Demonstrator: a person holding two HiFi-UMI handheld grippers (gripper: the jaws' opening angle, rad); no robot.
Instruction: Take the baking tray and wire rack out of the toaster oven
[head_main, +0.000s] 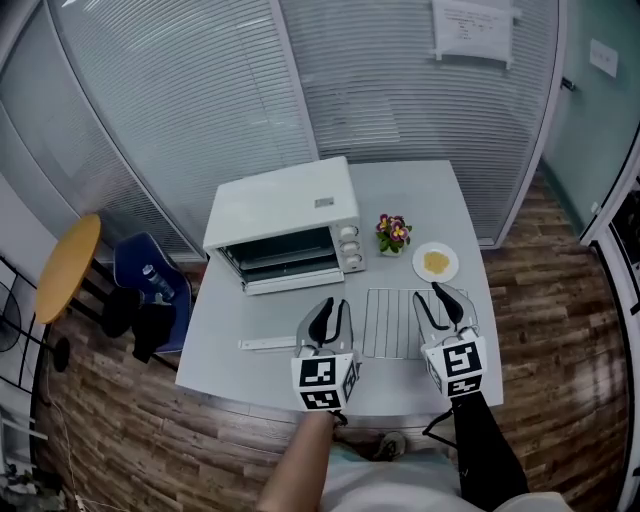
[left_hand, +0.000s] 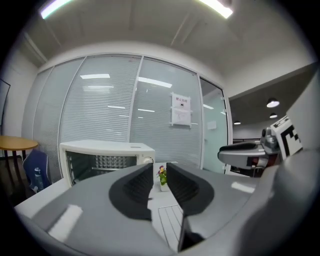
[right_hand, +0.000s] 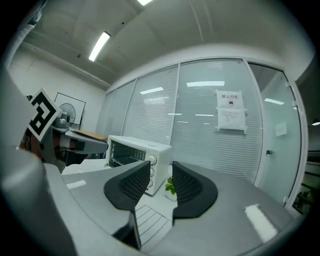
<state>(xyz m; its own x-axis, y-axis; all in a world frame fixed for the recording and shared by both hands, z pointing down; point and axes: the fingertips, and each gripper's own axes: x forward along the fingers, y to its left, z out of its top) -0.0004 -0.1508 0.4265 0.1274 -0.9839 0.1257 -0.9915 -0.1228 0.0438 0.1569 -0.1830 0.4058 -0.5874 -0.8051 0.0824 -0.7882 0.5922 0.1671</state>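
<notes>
The white toaster oven (head_main: 285, 225) stands at the back of the grey table (head_main: 225, 340) with its door down and its dark inside showing. In front of it, flat on the table, lies the wire rack (head_main: 390, 325). My left gripper (head_main: 333, 303) hovers just left of the rack, jaws a little apart with nothing between them. My right gripper (head_main: 437, 293) hangs over the rack's right part, open and empty. The left gripper view has the oven (left_hand: 100, 160) and rack (left_hand: 170, 220) beyond its jaws (left_hand: 160, 174). The right gripper view has the oven (right_hand: 137, 157) and rack (right_hand: 150, 217) past its jaws (right_hand: 161, 182).
A narrow pale flat piece (head_main: 268, 343) lies on the table left of my left gripper; I cannot tell what it is. A small flower pot (head_main: 393, 233) and a white plate with food (head_main: 436, 262) stand right of the oven. A blue chair (head_main: 150, 280) and a round yellow table (head_main: 68, 265) stand at the left.
</notes>
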